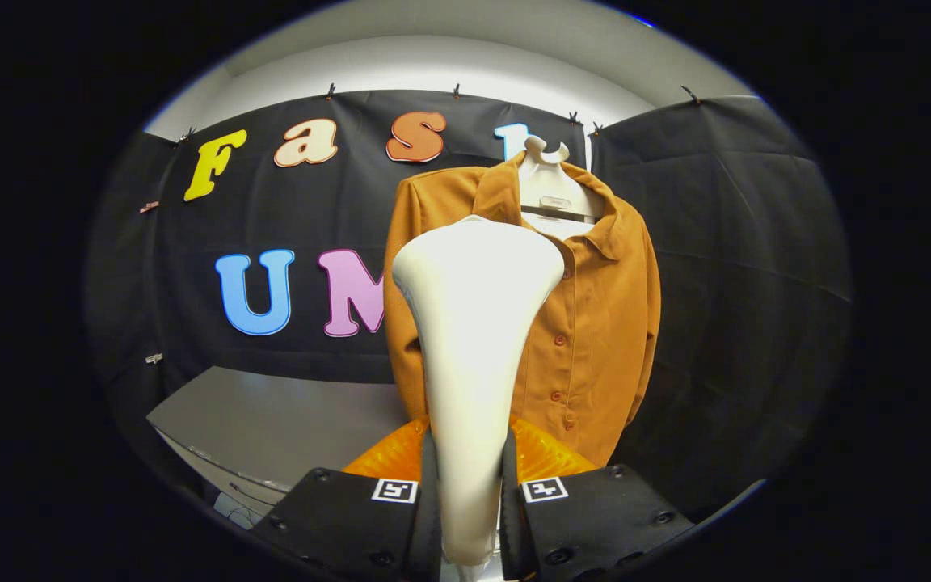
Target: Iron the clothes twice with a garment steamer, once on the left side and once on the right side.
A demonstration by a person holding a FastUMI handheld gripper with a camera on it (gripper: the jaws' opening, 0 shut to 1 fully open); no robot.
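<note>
Gripper (469,493) fingers stand nearest the camera, closed from both sides on the narrow handle of the garment steamer (473,339), which rises between them and widens into a broad pale head. Both fingers press against the handle, so the tool is firmly held and carried upright. Just behind the fingers, at the foot of the handle, a translucent orange part (389,457) of the steamer flares out to either side; whether it is a water tank cannot be told.

Beyond the steamer head hangs the shirt (595,323), an orange-brown buttoned garment on a white hanger (546,182), its front facing the camera. The head overlaps the half of the shirt on the side of the grey table, but whether it touches the cloth or stands a little apart from it cannot be told from this angle. The button placket and the other half of the front are exposed.

Grey table (271,420) lies low and to one side, in front of the black cloth wall (740,242) of the booth.

Progress, as a judgement: the steamer is in hand and raised to the garment's upper part, which suits the start of a downward pass on one side. Nothing on the cloth shows whether either pass is finished, so both are best counted as outstanding.
</note>
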